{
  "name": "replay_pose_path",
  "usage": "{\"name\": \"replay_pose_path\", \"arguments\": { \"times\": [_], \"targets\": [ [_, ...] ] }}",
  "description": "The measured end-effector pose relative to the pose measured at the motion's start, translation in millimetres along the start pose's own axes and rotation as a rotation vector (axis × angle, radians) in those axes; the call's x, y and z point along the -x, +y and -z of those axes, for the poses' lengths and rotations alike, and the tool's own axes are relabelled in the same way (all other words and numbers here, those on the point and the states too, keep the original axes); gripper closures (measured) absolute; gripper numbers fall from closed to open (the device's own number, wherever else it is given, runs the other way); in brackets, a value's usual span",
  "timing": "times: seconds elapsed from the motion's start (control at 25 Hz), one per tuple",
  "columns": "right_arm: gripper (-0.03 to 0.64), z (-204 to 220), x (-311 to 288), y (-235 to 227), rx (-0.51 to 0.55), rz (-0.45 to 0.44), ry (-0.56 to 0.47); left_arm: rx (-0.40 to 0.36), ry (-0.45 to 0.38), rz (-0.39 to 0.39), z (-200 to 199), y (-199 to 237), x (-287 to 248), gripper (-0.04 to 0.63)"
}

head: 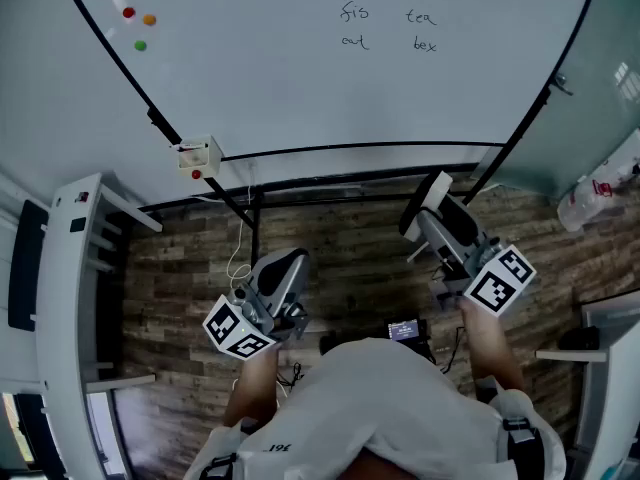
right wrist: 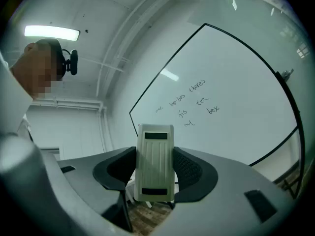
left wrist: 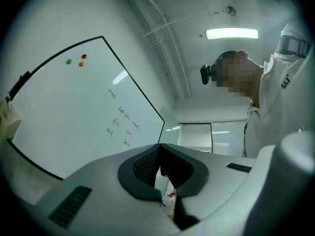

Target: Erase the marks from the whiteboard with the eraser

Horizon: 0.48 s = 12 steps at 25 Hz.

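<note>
Up front, right gripper point(head: 432, 206) nearer whiteboard point(head: 300, 78), fingers point(right wrist: 191, 168) clamped on eraser point(right wrist: 154, 163), left gripper point(head: 285, 266) lower, fingers together.

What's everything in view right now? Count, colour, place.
whiteboard: 1, white with a black frame, ahead of the person
marks: a few dark words, upper right of the board
magnets: 3, red, orange and green, upper left of the board
box: 1, cream with a red spot, at the board's lower left edge
eraser: 1, cream with dark patches, upright in the right claw
bag: 1, white with red print, far right
floor: brown wood pattern, below the board
device: 1, dark with a lit screen, at the person's waist
shirt: 1, white, on the person
left claw: 1, grey, jaws together, empty
right claw: 1, grey, clamped on the eraser
</note>
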State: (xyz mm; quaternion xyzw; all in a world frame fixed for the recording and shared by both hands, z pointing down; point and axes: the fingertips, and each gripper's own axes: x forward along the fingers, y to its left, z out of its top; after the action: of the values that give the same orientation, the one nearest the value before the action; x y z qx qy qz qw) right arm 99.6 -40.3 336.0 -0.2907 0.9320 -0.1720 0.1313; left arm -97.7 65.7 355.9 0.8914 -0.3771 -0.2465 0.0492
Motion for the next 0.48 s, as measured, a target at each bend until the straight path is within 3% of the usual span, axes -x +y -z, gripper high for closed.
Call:
{"name": "replay_pose_path", "arguments": {
  "times": [0.48],
  "targets": [
    [0.362, 29.5, -25.5, 18.9, 0.027, 0.069, 0.003, 0.02, 0.039, 0.024, -6.9, 19.2, 34.4, 0.589]
  ]
}}
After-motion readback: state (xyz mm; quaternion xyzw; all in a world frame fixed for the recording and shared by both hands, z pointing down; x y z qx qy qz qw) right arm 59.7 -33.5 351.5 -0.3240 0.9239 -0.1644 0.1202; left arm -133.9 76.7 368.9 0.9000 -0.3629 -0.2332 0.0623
